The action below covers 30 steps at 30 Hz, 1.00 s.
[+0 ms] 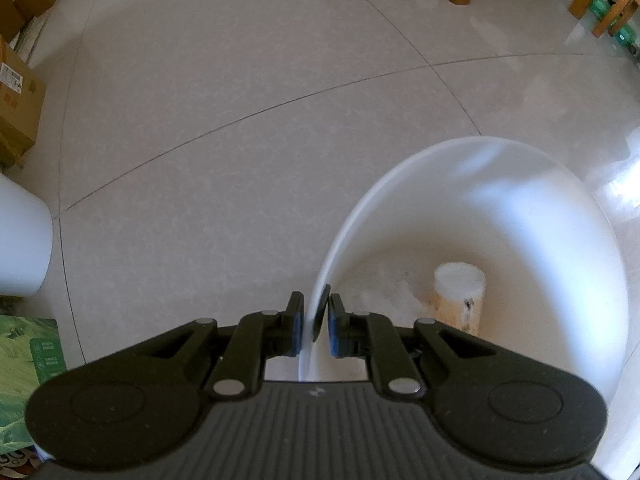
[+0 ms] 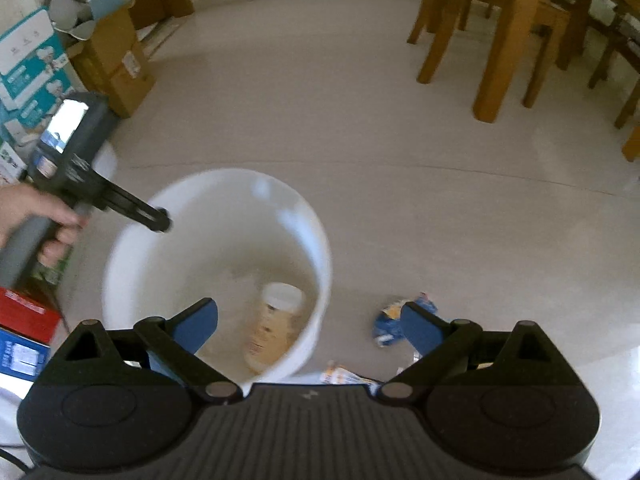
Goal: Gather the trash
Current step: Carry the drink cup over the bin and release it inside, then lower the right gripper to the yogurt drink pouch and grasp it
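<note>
The left gripper (image 1: 314, 320) is pinching the rim of the white bucket (image 1: 520, 208); its two pads are pressing on the thin plastic wall from both sides, low in the middle of the left wrist view. In the right wrist view this same gripper is reaching in from the left edge, with a person's hand (image 2: 28, 216) holding its handle, and its tip is meeting the bucket rim at the upper left.

The right gripper (image 2: 310, 326) is standing wide open above the bucket, with nothing between its blue fingers (image 2: 196, 326). At the bottom of the bucket, a beige cup with a white lid (image 2: 274, 328) is lying on its side. On the tiled floor (image 2: 400, 200), just right of the bucket, a crumpled blue wrapper (image 2: 386, 326) is lying partly behind the right finger. Another wrapper (image 2: 344, 376) is showing at the lower edge, near the bucket wall. Wooden chair legs (image 2: 496, 40) are standing at the upper right.
</note>
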{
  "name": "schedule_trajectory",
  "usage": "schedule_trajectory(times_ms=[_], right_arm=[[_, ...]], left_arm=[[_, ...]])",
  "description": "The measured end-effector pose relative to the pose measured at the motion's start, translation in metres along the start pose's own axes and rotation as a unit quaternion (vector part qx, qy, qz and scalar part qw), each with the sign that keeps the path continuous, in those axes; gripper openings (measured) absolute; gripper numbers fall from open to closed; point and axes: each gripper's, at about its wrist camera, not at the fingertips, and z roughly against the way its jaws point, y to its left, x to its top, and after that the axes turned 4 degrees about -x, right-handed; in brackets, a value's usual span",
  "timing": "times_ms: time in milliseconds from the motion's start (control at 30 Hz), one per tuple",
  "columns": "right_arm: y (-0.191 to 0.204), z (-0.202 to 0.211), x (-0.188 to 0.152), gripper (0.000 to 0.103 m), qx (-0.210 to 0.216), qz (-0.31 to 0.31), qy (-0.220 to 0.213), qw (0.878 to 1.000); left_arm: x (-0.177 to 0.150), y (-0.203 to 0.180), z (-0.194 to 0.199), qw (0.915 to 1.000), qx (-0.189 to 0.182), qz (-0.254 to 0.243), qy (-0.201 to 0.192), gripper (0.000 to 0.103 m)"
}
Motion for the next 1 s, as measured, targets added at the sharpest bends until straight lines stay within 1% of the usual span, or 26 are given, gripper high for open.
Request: schedule_trajectory(times_ms=[100, 200, 333, 467, 767, 900, 1000], right_arm=[[-0.011, -0.01, -0.021, 0.1, -0.029, 0.01, -0.003, 1.0], [-0.019, -0.024, -0.045, 0.1, -0.046, 0.01, 0.003, 0.999], [-0.032, -0.051, -0.079, 0.1, -0.042, -0.022, 0.024, 0.999], [-0.034, -0.079, -0.105, 0.1, -0.039, -0.024, 0.032, 0.998], [-0.021, -0.145, -0.138, 0.1, -0.036, 0.029, 0.068, 0.997], [-0.017, -0.17, -0.141, 0.099, -0.034, 0.06, 0.075, 0.995], [-0.012, -0.189, -0.14, 0.099, -0.03, 0.096, 0.077, 0.992]], left_arm=[[0.0, -0.001, 0.0, 1.0, 0.0, -0.001, 0.0, 0.011], [0.0, -0.001, 0.0, 1.0, 0.001, -0.001, 0.001, 0.011], [0.0, -0.002, 0.0, 1.0, 0.002, -0.001, 0.0, 0.011], [0.0, -0.002, 0.0, 1.0, 0.002, -0.001, 0.001, 0.011], [-0.001, -0.001, -0.001, 1.0, 0.004, -0.002, 0.001, 0.011], [0.0, -0.002, -0.001, 1.0, 0.004, -0.001, 0.002, 0.011], [0.0, -0.004, -0.001, 1.0, 0.008, -0.003, 0.002, 0.011]])
